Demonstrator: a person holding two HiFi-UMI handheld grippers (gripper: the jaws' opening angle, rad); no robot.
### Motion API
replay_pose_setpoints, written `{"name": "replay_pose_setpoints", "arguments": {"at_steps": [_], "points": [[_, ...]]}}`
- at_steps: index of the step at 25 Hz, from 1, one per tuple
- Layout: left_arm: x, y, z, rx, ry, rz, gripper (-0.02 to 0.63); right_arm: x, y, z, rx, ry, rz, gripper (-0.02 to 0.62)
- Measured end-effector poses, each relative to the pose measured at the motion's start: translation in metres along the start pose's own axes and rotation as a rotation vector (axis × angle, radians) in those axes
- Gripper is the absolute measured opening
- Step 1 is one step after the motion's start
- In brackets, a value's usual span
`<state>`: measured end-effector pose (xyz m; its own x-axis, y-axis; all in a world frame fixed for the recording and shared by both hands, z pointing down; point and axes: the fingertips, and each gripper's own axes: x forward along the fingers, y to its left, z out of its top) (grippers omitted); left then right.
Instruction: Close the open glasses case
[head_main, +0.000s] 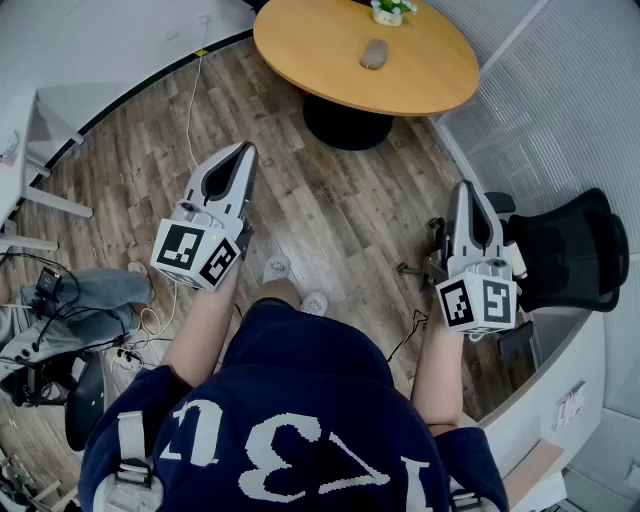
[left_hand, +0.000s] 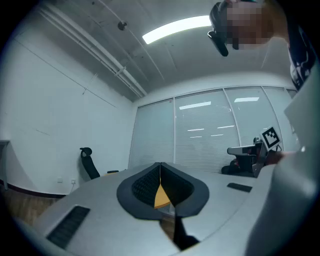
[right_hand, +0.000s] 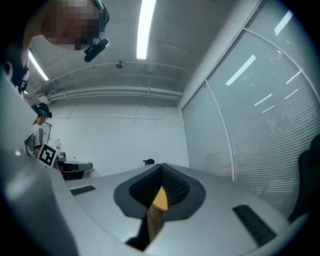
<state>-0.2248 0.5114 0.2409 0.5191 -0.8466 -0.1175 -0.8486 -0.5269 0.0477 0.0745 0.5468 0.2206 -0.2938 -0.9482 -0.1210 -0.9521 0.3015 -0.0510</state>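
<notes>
- My left gripper (head_main: 244, 152) is held out ahead of me, roughly level, jaws pressed together with nothing between them.
- My right gripper (head_main: 466, 188) is well apart from it, jaws likewise together and empty.
- My left forearm (head_main: 205, 325) and right forearm (head_main: 435, 375) reach forward.

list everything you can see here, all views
round table: 1, light wood, top centre
oval object: 1, grey-brown, on the table, too small to identify
potted plant: 1, green in white pot, table's far edge
office chair: 1, black, at right
cables: a tangle, black, lower left
shoes: 2, white, centre, between the grippers
left gripper: 1, grey, jaws shut, empty
right gripper: 1, grey, jaws shut, empty
</notes>
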Motion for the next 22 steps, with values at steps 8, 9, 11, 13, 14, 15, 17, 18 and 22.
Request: {"name": "replay_pose_setpoints", "arguments": {"at_steps": [8,9,11,13,14,15,17,18,22], "points": [[0.016,-0.004,-0.003,-0.007,0.011,-0.019,0.015,0.019,-0.004,-0.001,0.046,-0.029,0.025,0.025],[0.017,-0.002,-0.004,-0.009,0.014,-0.017,0.015,0.023,-0.003,-0.001,0.055,-0.032,0.03,0.025],[0.023,0.004,-0.007,-0.013,0.016,-0.014,0.015,0.031,-0.003,-0.003,0.046,-0.027,0.04,0.025],[0.032,0.009,-0.01,-0.016,0.014,-0.015,0.015,0.04,-0.005,-0.006,0.032,-0.015,0.047,0.025],[0.037,0.012,-0.011,-0.015,0.013,-0.017,0.015,0.046,-0.006,-0.007,0.031,-0.012,0.05,0.025],[0.043,0.014,-0.012,-0.014,0.013,-0.02,0.015,0.052,-0.008,-0.008,0.032,-0.011,0.051,0.025],[0.058,0.022,-0.014,-0.016,0.014,-0.022,0.015,0.066,-0.012,-0.008,0.03,-0.011,0.055,0.025],[0.067,0.026,-0.015,-0.019,0.016,-0.022,0.015,0.075,-0.015,-0.008,0.027,-0.009,0.057,0.025],[0.111,0.048,-0.015,-0.032,0.016,-0.026,0.015,0.117,-0.032,-0.006,0.024,-0.002,0.056,0.025]]}}
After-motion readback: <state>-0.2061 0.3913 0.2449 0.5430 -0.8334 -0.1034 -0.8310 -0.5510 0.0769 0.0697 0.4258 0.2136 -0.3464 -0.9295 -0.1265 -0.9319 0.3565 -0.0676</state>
